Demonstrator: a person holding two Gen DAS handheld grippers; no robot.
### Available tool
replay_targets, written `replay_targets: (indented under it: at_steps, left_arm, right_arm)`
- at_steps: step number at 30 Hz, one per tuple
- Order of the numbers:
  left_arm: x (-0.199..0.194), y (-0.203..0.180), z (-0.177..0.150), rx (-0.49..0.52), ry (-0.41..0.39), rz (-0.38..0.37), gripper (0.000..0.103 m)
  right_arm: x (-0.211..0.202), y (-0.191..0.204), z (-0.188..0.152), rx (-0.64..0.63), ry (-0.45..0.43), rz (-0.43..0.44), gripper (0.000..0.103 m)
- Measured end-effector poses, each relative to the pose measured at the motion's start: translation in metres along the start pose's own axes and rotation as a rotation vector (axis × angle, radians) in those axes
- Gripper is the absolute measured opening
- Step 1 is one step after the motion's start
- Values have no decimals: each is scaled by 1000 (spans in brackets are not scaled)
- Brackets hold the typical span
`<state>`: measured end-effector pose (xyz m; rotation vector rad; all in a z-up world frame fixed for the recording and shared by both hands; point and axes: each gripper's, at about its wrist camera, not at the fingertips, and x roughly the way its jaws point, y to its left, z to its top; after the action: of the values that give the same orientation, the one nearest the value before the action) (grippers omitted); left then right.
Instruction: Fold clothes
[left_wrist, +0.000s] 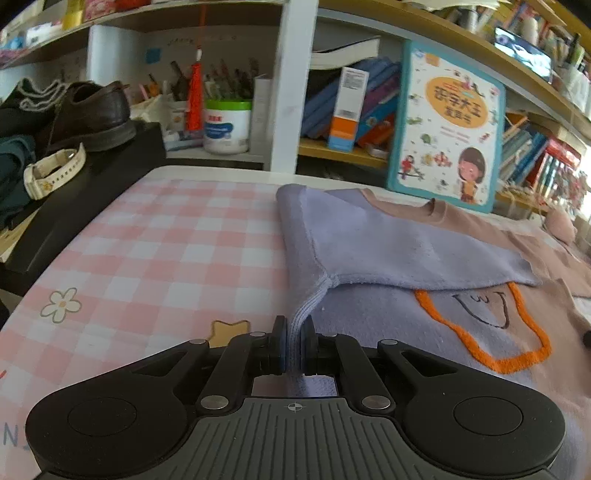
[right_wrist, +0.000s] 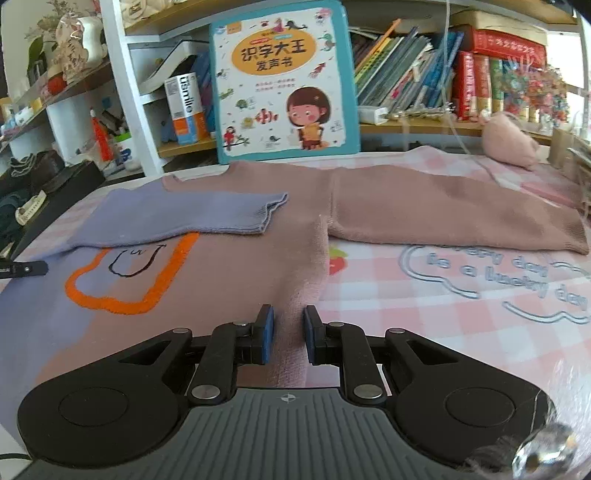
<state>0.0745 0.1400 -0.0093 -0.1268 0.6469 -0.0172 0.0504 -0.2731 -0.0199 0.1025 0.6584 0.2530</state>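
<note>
Sweater (right_wrist: 236, 273) lies flat on the counter (left_wrist: 155, 236), lilac sleeve (left_wrist: 388, 251) folded across. Soft, limp knit; best held at hems. Left gripper (left_wrist: 294, 347) pinches the near-left hem; right gripper (right_wrist: 289, 334) straddles the near-right edge, jaws ajar.

The sweater (right_wrist: 229, 266) lies spread on the tablecloth (left_wrist: 155, 236), its collar toward the shelves (right_wrist: 122, 85). Its left sleeve (right_wrist: 177, 218) is folded across the chest; its right sleeve (right_wrist: 454, 214) stretches out sideways. Behind the collar a picture book (right_wrist: 280, 81) stands upright against the shelves. Left of the tablecloth sits a box (left_wrist: 92, 192) (a shoe (left_wrist: 92, 114) and a wristwatch (left_wrist: 55, 171) on top). The left gripper (left_wrist: 293, 347) sits at the sweater's left hem corner, the right gripper (right_wrist: 289, 334) at its right hem edge.
</note>
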Motion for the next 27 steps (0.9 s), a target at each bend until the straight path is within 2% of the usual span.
replay_targets:
  at_steps: [3, 4, 7, 9, 11, 14, 16, 19, 27]
  left_arm:
    - [2, 3, 0, -4, 0, -3, 8]
    - [2, 3, 0, 3, -3, 3, 12]
    - [-1, 0, -1, 28, -13, 15, 14]
    - [-6, -5, 1, 52, -26, 37, 18]
    - [-16, -12, 2, 91, -63, 68, 35]
    - [-32, -21, 5, 139, -132, 95, 57]
    - [-42, -28, 8, 152, -169, 63, 58]
    - [-47, -38, 12, 161, -187, -10, 61]
    - [-28, -69, 1, 200, -129, -121, 65]
  right_arm:
    - [4, 5, 0, -15, 2, -5, 16]
    - [4, 5, 0, -18, 3, -8, 16]
    - [4, 5, -1, -19, 3, -13, 20]
    - [2, 5, -2, -16, 1, -20, 25]
    - [-1, 4, -3, -10, -9, -24, 39]
    - [-7, 3, -2, -12, -33, -44, 49]
    - [-11, 3, -1, -16, -51, -62, 55]
    - [-15, 1, 2, -15, -65, -78, 56]
    - [-18, -4, 3, -11, -71, -105, 60]
